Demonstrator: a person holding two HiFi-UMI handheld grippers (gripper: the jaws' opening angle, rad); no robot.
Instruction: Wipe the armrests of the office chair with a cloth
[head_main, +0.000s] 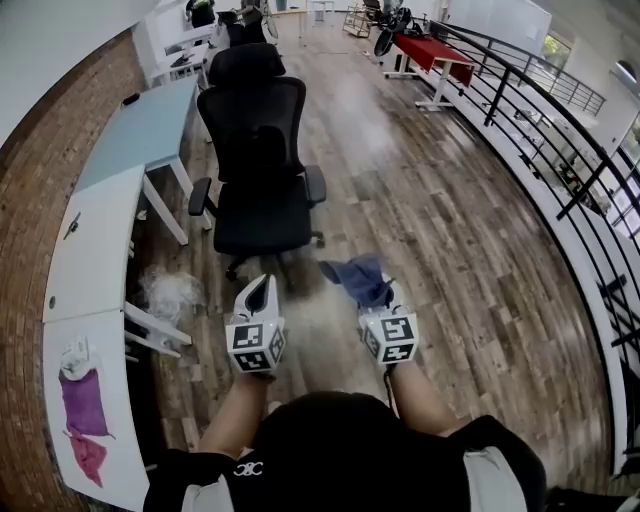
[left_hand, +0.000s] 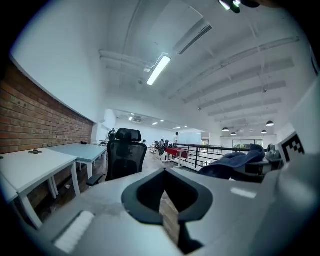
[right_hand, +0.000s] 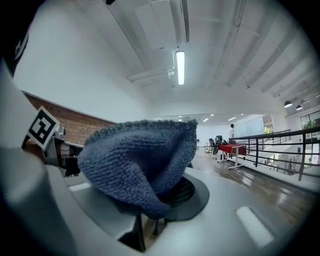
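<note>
Pinched in right claw (head_main: 374, 292): blue cloth (head_main: 360, 278), bunched over tips. Left claw (head_main: 258, 292) pressed together, empty. Ahead on wood floor (head_main: 440, 220), well apart from both: black office chair (head_main: 262, 180), armrests (head_main: 200, 195) untouched, beside white tabletop (head_main: 90, 250).

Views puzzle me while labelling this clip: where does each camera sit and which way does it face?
Head view: on the person's head, steeply down at the chair and floor; forearms, left tongs, right tongs show.
Left gripper view: on the left gripper, along its shut tongs toward the chair.
Right gripper view: on the right gripper, along tongs shut on the cloth, toward a railing.
Shared: all three show the cloth.
</note>
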